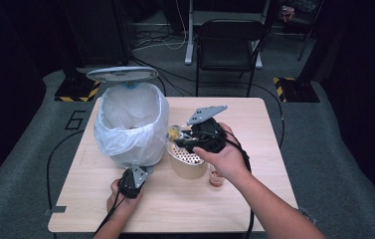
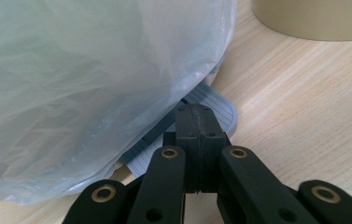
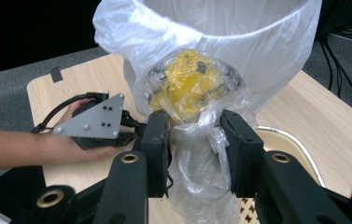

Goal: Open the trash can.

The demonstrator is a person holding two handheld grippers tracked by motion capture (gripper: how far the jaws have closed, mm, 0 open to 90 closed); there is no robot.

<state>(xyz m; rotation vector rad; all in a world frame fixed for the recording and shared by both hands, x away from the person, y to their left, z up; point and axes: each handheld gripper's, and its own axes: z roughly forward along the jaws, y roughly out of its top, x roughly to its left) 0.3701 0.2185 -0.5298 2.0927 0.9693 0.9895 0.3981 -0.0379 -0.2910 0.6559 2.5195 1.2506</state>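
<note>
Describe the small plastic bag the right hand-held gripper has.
The small bag is thin clear crinkled plastic, bunched around yellow contents with dark bits. Its twisted neck hangs down between the jaws of the right hand-held gripper, which pinch it. It is held above the table, in front of the lined bin, beside the beige perforated container.

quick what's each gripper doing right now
Left gripper: closed, pressing the bin's pedal.
Right gripper: closed on a small plastic bag with yellow stuff inside.

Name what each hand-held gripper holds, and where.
Right hand-held gripper: clear bag of yellow scraps, by its bunched neck. Left hand-held gripper: shut, pressing the bin pedal.
</note>
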